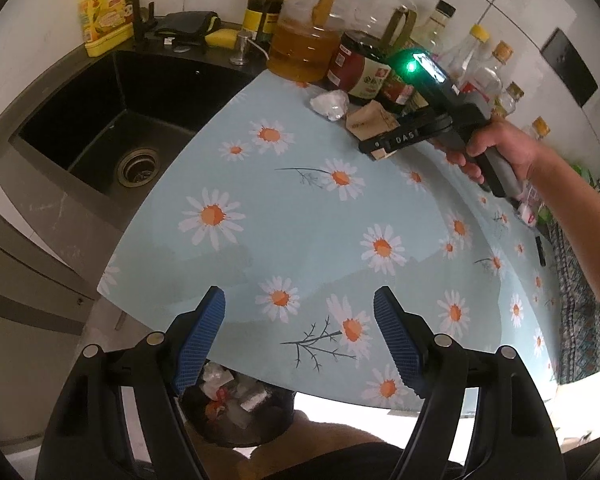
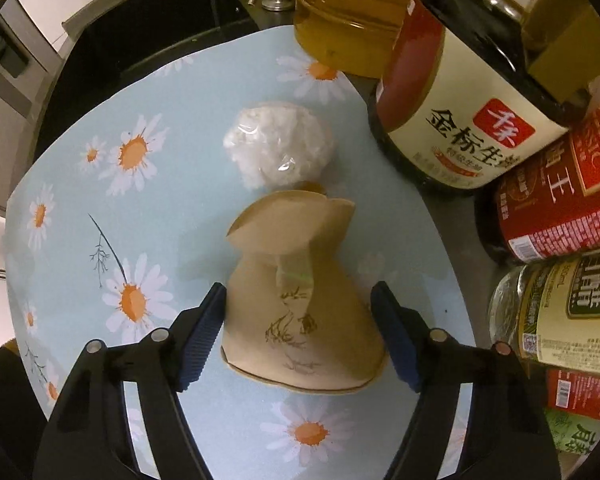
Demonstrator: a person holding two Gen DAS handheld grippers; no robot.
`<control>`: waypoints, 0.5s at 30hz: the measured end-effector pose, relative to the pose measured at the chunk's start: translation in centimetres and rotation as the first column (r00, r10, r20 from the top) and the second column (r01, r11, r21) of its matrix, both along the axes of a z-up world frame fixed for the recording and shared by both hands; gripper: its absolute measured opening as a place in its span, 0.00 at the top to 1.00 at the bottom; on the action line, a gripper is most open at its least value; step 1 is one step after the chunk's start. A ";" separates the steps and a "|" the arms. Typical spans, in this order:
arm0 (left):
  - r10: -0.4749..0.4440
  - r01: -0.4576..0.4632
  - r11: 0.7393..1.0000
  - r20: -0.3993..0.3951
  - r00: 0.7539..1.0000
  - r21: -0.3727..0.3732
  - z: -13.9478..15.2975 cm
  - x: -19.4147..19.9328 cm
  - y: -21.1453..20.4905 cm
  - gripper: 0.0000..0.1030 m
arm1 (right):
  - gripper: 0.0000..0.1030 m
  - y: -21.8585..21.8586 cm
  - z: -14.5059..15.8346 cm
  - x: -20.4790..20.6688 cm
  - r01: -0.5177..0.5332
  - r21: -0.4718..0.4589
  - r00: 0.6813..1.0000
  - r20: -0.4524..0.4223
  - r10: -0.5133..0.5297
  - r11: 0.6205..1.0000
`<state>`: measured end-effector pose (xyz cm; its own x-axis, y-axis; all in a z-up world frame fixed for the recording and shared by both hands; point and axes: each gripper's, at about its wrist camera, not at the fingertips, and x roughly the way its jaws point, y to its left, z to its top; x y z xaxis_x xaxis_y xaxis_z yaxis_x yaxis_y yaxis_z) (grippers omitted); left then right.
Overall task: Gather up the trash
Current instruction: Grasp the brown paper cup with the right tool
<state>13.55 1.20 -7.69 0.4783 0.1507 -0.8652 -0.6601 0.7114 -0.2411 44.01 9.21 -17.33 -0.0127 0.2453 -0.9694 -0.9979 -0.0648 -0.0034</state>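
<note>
Below left gripper (image 1: 299,340): trash bin (image 1: 236,408).

Between the blue ribbed fingers (image 2: 204,332) of the right gripper (image 2: 300,332) lies a tan paper bag (image 2: 300,320) with a dark line drawing. Beyond their tips sits a white crumpled wad (image 2: 278,146) under clear film. The surface (image 2: 172,216) beneath is pale blue with white, orange-centred daisies. Right of the fingers stands a dark bottle (image 2: 460,100) with a cream and red label.
</note>
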 end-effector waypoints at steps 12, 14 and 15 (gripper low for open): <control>-0.051 0.051 0.999 0.001 0.999 0.001 -0.1 1.7 0.4 0.28 | 0.48 -2.7 2.0 -0.2 0.026 0.068 0.999 -0.044 -0.023 0.997; -0.061 0.061 0.998 -0.001 0.998 0.004 0.0 1.9 0.4 0.28 | 0.48 -3.4 2.5 -0.1 0.044 0.086 0.997 -0.064 -0.039 0.995; -0.069 0.069 0.998 -0.001 0.998 0.006 0.0 2.0 0.4 0.28 | 0.49 -3.8 2.7 0.0 0.050 0.096 0.996 -0.073 -0.043 0.994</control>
